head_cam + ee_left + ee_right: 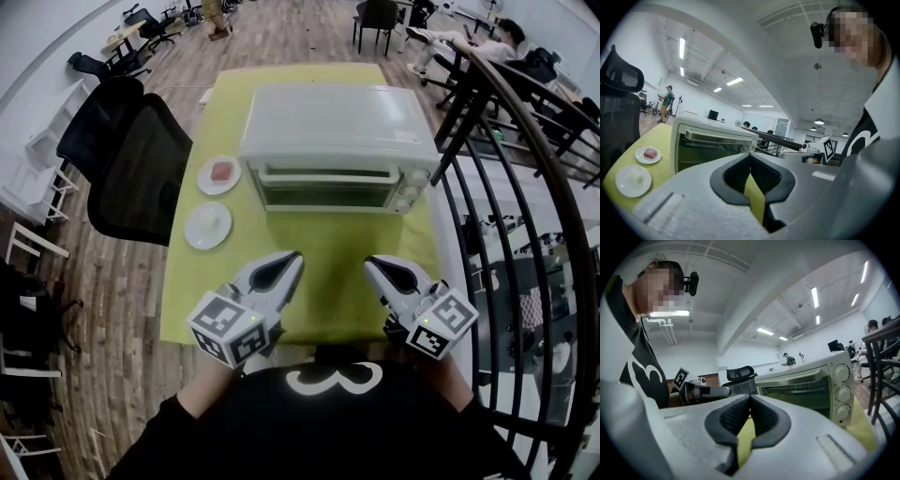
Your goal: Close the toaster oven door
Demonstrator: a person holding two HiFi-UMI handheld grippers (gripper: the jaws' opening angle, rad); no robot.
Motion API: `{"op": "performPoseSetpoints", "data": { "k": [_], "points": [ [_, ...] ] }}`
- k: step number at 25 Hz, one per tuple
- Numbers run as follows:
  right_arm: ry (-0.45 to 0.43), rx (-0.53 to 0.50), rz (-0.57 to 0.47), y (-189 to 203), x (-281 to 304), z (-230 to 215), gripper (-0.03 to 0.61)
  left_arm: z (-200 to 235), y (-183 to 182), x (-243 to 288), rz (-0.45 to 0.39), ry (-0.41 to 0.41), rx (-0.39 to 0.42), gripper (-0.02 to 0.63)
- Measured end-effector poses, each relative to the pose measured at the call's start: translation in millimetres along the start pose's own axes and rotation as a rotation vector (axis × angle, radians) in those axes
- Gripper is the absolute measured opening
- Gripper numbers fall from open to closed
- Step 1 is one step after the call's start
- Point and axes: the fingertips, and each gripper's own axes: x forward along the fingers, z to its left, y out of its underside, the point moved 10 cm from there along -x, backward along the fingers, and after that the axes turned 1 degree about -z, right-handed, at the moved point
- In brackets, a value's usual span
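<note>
A white toaster oven stands at the far middle of the yellow-green table, its glass door upright against the front, the handle bar across the top. It also shows in the left gripper view as the oven and in the right gripper view as the oven with three knobs. My left gripper and right gripper hover near the table's front edge, well short of the oven. Both are shut with nothing between the jaws. The left gripper's tips meet; so do the right gripper's tips.
Two white plates lie left of the oven: one with a pink piece, one with a pale piece. A black office chair stands at the table's left. A dark curved railing runs along the right.
</note>
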Motion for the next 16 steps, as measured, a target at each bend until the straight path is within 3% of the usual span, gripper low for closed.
{"op": "performPoseSetpoints", "data": {
  "k": [16],
  "points": [
    [0.035,-0.020,0.013,-6.7,-5.4,-1.9,0.002,-2.4,-4.4,10.3,0.008,0.024,0.029,0.011]
  ]
}}
